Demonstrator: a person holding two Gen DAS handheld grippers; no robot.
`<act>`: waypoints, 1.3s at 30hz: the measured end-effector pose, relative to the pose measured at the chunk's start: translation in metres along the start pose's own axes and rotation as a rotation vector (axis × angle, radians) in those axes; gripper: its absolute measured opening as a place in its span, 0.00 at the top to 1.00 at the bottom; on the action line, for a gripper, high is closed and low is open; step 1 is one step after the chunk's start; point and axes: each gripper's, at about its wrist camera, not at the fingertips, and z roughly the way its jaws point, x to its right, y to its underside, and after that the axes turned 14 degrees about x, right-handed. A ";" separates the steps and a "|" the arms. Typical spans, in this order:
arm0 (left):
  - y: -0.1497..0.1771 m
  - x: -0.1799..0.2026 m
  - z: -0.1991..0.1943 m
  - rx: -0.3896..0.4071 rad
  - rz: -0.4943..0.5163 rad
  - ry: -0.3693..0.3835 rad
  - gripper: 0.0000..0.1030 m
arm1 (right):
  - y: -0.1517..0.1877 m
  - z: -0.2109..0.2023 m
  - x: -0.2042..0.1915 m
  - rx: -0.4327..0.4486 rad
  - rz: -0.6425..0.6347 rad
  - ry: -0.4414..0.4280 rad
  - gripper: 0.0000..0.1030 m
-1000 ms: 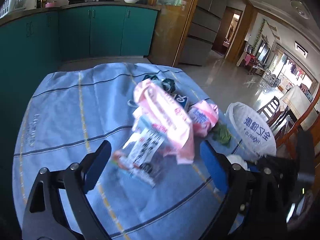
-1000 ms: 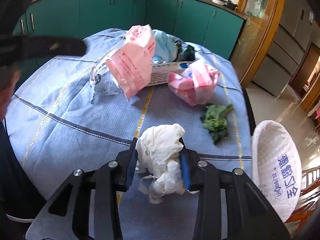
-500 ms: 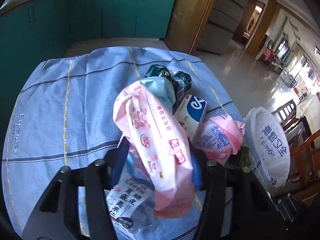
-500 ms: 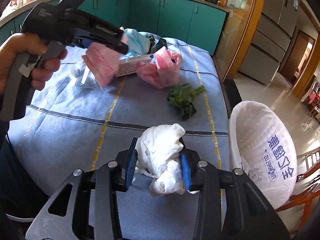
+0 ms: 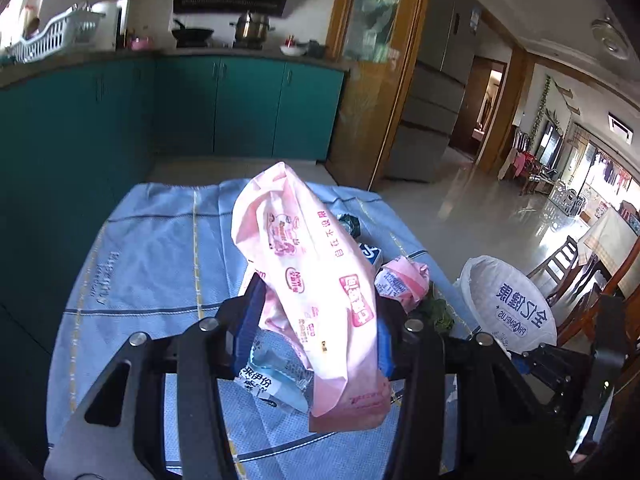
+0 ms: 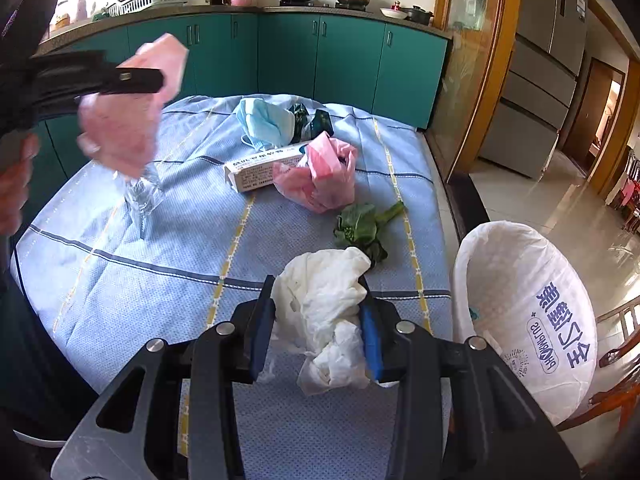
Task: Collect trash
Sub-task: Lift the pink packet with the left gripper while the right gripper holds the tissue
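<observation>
- left gripper (image 5: 316, 320) pinching pink wrapper (image 5: 312, 280), lifted off blue tablecloth (image 5: 152, 264)
- right gripper (image 6: 318, 320) pinching white tissue wad (image 6: 324, 304) near table's right edge
- lined trash bin (image 6: 520, 304) just beside that edge

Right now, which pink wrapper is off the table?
The long pink wrapper, clamped in the left gripper. The crumpled pink one still lies by the box.

1. The left wrist view looks forward along its tongs (image 5: 316, 328), close above the counter (image 5: 152, 264), toward teal cabinets (image 5: 240, 108).
2. The right wrist view faces likewise, seemingly from farther right.
3. Both share the counter, cabinets and the white-lined bin (image 6: 520, 312).
</observation>
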 end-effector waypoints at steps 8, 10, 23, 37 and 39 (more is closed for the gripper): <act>-0.025 -0.008 -0.019 0.111 -0.075 0.013 0.49 | -0.001 0.005 -0.015 -0.001 -0.014 -0.029 0.63; -0.027 -0.009 -0.024 0.124 -0.082 0.017 0.47 | -0.002 0.005 -0.018 -0.001 -0.022 -0.032 0.63; -0.028 0.001 -0.042 0.187 -0.024 -0.026 0.47 | -0.003 0.003 -0.018 0.007 -0.031 -0.010 0.63; -0.003 0.007 -0.034 0.142 -0.002 -0.037 0.47 | -0.012 -0.012 -0.005 0.061 -0.023 0.023 0.63; -0.001 0.010 -0.032 0.131 0.002 -0.027 0.47 | -0.012 -0.014 0.001 0.066 -0.016 0.034 0.63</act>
